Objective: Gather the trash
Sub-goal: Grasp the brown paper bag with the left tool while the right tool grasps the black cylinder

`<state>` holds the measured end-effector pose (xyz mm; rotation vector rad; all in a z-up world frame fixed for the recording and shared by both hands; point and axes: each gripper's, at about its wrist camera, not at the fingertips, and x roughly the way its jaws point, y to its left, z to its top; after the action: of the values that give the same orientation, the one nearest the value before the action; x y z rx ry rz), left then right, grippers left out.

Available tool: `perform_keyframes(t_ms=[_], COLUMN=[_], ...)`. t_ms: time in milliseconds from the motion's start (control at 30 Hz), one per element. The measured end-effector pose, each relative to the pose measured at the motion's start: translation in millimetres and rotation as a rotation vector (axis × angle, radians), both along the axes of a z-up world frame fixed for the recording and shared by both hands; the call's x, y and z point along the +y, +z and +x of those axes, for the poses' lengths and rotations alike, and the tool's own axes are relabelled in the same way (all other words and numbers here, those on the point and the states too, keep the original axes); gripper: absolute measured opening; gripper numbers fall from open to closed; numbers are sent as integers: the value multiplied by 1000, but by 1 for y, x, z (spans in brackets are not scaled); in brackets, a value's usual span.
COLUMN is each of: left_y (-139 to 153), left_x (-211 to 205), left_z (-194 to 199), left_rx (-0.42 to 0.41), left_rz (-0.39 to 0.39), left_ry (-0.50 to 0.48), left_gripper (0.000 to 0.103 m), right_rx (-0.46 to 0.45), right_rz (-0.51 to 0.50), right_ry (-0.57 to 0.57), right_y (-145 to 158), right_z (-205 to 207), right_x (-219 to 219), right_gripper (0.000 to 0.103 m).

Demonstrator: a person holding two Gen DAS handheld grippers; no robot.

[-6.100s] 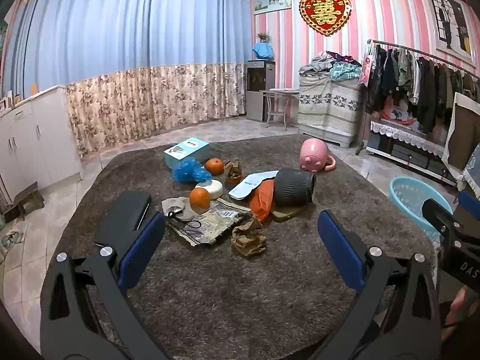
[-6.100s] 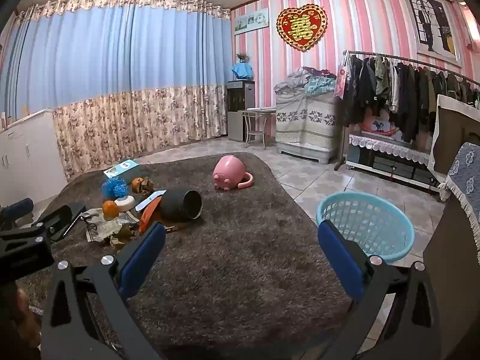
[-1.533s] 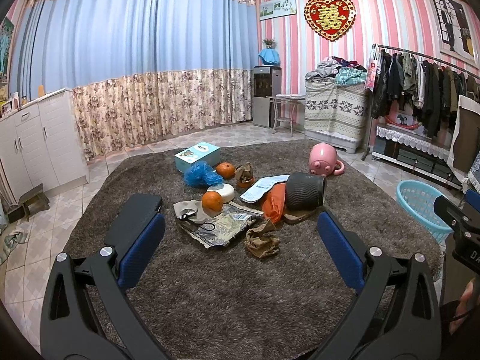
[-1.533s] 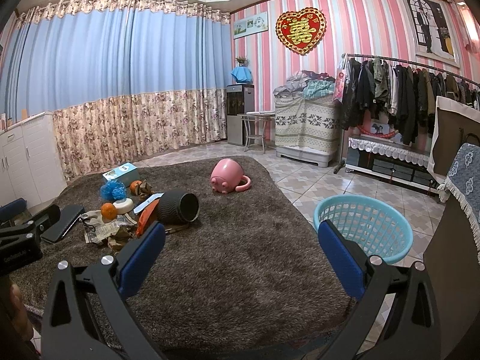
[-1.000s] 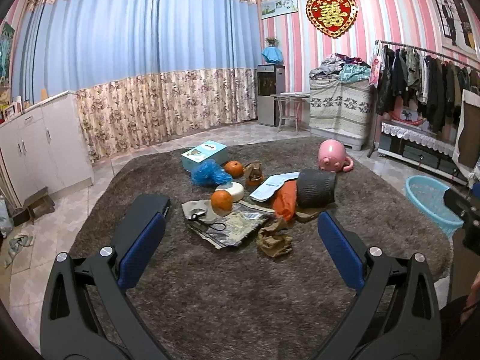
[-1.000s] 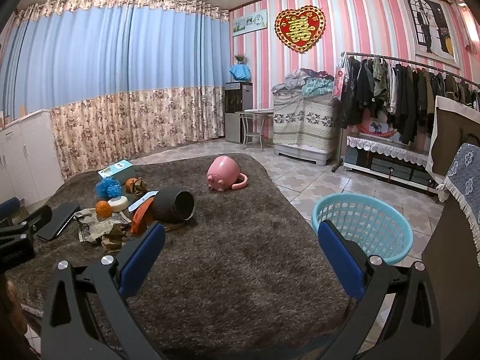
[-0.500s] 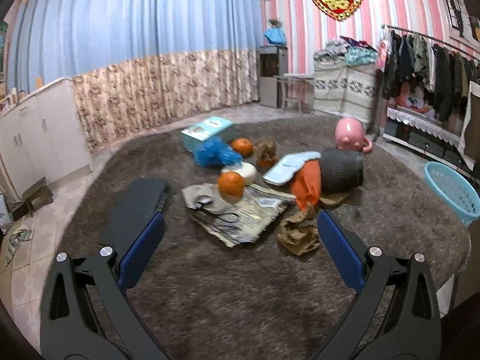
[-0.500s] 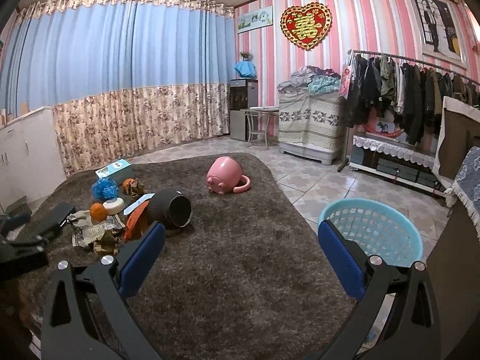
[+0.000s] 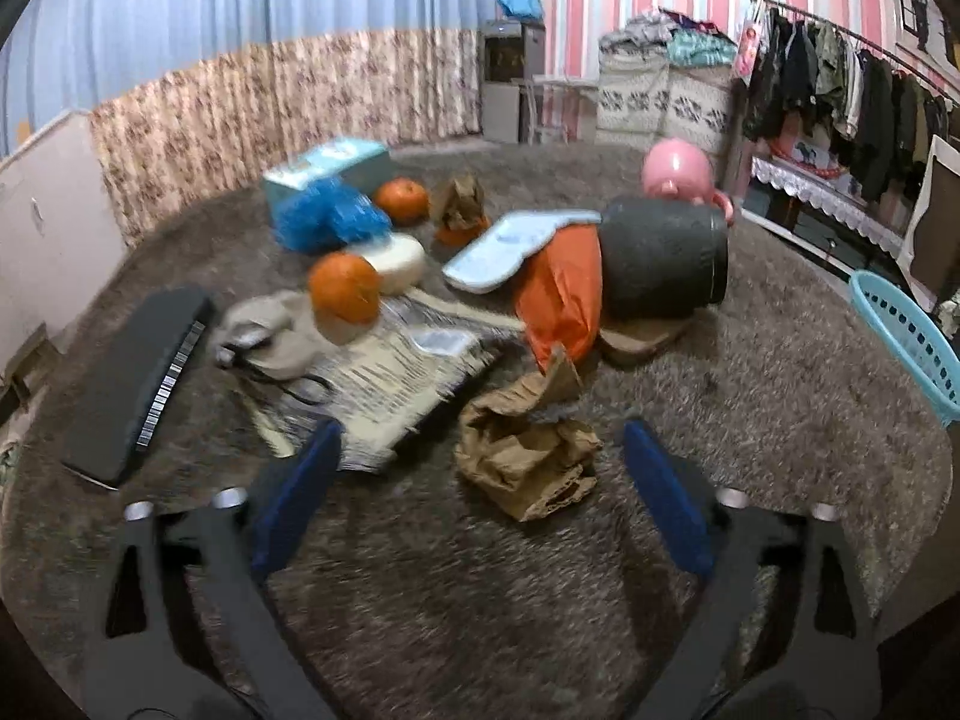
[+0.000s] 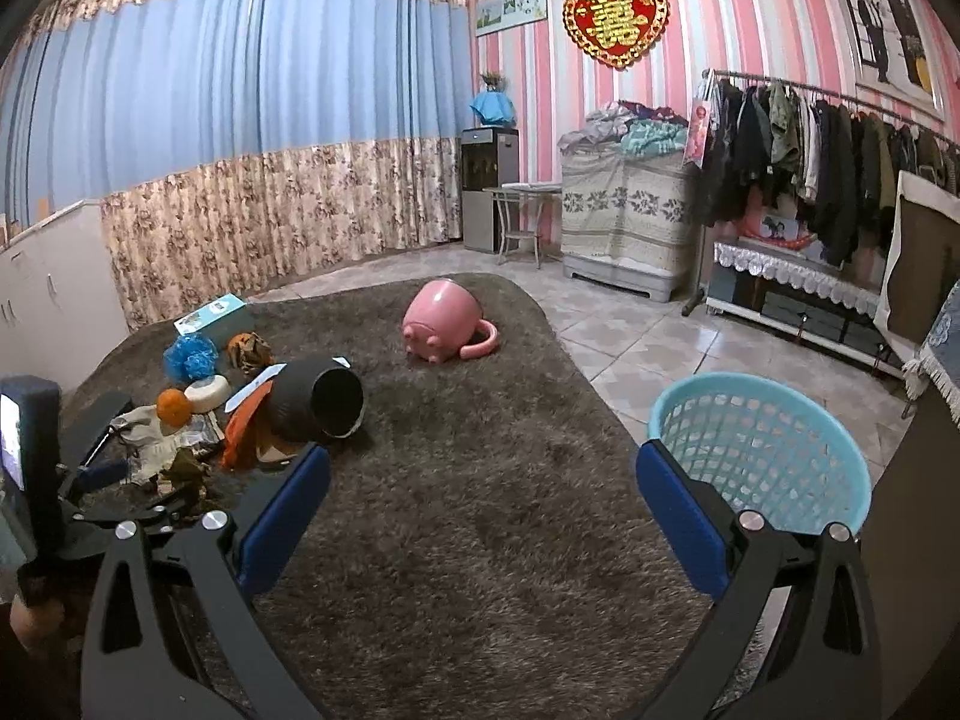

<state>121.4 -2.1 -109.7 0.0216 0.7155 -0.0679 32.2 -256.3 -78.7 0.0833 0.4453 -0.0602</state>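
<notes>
A heap of trash lies on the brown rug. A crumpled brown paper bag lies just ahead of my open, empty left gripper, between its fingers. Behind it lie a newspaper, an orange wrapper, two oranges, a blue net ball and a tipped black bin. My right gripper is open and empty over bare rug, with the turquoise basket at its right finger. The heap shows at the left in the right wrist view.
A black flat box lies left of the heap. A pink pig-shaped pot lies on the far rug. A clothes rack, cabinets and a curtain line the walls. The other hand-held unit is at the left edge.
My left gripper has moved forward and down toward the heap; the brown paper bag now lies between its fingers. The right gripper has barely moved.
</notes>
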Motion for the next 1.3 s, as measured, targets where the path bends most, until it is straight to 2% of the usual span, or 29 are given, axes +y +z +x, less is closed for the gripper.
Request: perform_keyframes(t_ms=[33,67,133,233,400,533,867,1033,1167,1233,1300], left_y=[-4,-6,-6,-1,25,42,51,52,50,50,52], left_x=[-2,-3,-7,-11,-2,14,65,80,86,84,81], left_z=[4,6,4,1,-8,-3,29,45,53,55,55], left_rx=[23,33,33,13,-44,-89,-119,-122,-119,-120,-124], left_rz=[-7,-14,-26,-13,-33,-16,21,15,2,6,11], left_ry=[-14,-28,-61,-85,-111,-76,54,86,97,92,87], left_gripper=[72,68,52,48,47,47,48,48,48,48,48], right_rx=[7,14,25,33,39,45,116,188,233,239,247], right_rz=[8,14,23,16,-7,-11,-21,-27,10,21,37], right_ry=[-3,-6,-2,8,61,128,269,326,365,384,411], right_y=[-2,-3,-5,-8,-9,-8,-29,-48,-57,-58,-60], right_z=[2,4,8,14,29,50,122,151,170,176,178], right_x=[-1,-2,-3,-1,14,28,68,84,90,93,95], right_gripper=[99,99,99,99,99,99,99,99,99,97,79])
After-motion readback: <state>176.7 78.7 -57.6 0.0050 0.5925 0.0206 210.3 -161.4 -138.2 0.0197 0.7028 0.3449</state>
